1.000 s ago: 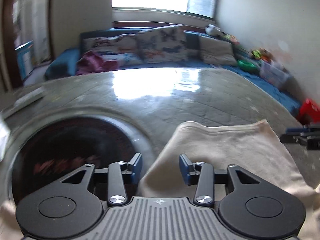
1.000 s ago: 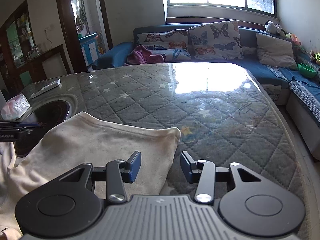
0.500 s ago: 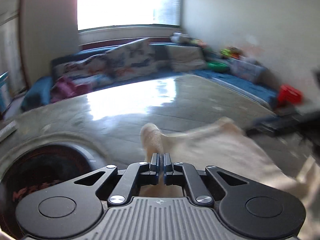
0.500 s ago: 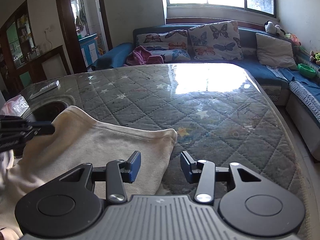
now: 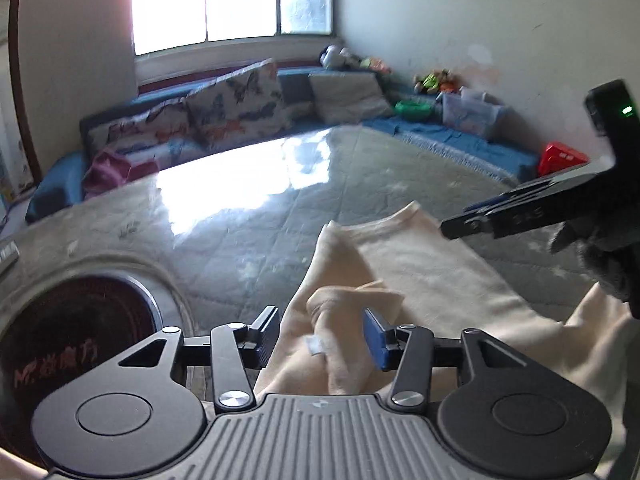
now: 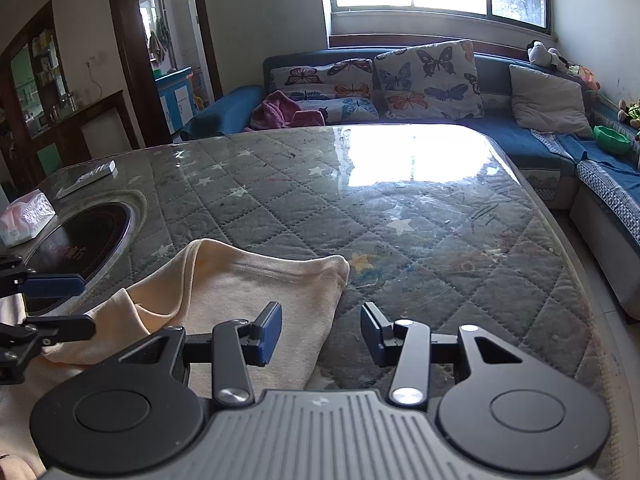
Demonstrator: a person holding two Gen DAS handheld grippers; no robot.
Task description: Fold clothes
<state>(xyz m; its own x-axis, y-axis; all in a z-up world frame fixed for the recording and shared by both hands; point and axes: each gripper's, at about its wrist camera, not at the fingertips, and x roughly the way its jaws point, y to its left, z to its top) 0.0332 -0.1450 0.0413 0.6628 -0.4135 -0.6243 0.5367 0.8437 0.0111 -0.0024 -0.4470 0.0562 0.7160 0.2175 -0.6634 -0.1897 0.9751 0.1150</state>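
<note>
A cream garment [image 5: 432, 268] lies on the quilted grey table [image 5: 260, 232], its left edge folded over into a loose bunch. My left gripper [image 5: 321, 334] is open, and the bunched fold lies between its fingers. In the right wrist view the same garment [image 6: 256, 288] lies at the front left. My right gripper [image 6: 321, 332] is open and empty above the garment's right edge. The left gripper's fingers [image 6: 56, 284] show at the left edge of that view. The right gripper [image 5: 520, 216] shows at the right of the left wrist view.
A round black hob [image 6: 80, 236] is set into the table at the left. A tissue pack [image 6: 26, 218] and a remote [image 6: 86, 178] lie beyond it. A blue sofa [image 6: 400, 92] with cushions runs behind and to the right of the table.
My left gripper shut on the garment's left corner, carried it to the right over the cloth, and has now opened and let it go. The right gripper has stayed open and nearly still.
</note>
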